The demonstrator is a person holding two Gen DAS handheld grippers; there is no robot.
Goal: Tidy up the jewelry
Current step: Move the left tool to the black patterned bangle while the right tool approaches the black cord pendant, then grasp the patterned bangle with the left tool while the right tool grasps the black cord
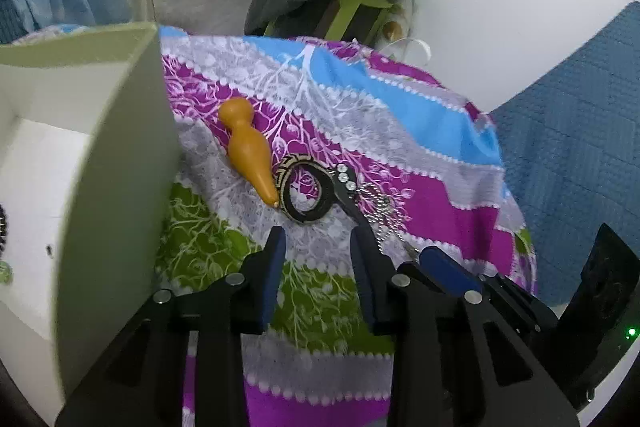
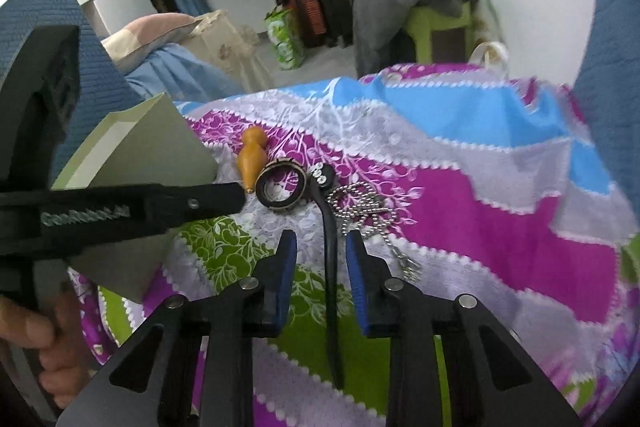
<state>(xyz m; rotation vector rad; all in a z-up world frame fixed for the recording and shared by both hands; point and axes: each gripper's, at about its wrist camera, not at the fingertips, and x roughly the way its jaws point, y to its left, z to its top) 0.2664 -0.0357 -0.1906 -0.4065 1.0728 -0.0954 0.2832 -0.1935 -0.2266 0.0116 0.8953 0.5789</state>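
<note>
bright bedspread (image 2: 460, 195) holds most jewelry unsorted: bangle (image 2: 281, 190) at twelve o'clock, chain (image 2: 362, 205) at one. my right gripper (image 2: 321, 251) gapes around the black strap (image 2: 331, 267); left gripper (image 1: 318, 247) gapes empty beside the box (image 1: 116, 163).

The right gripper (image 2: 321, 247) is seen with its blue-padded fingers (image 2: 287, 267) apart, above the patterned cloth (image 2: 480, 211). A black strap (image 2: 331, 267) is laid between the fingers, not touched by them; three clear stones are carried at its far end. Just beside it a silver bead chain (image 2: 362, 203) is spread. A dark ring (image 2: 281, 191) is placed next to an orange gourd-shaped piece (image 2: 252, 159). The left gripper (image 2: 224, 195) is seen near the pale green box (image 2: 160, 147).
</note>
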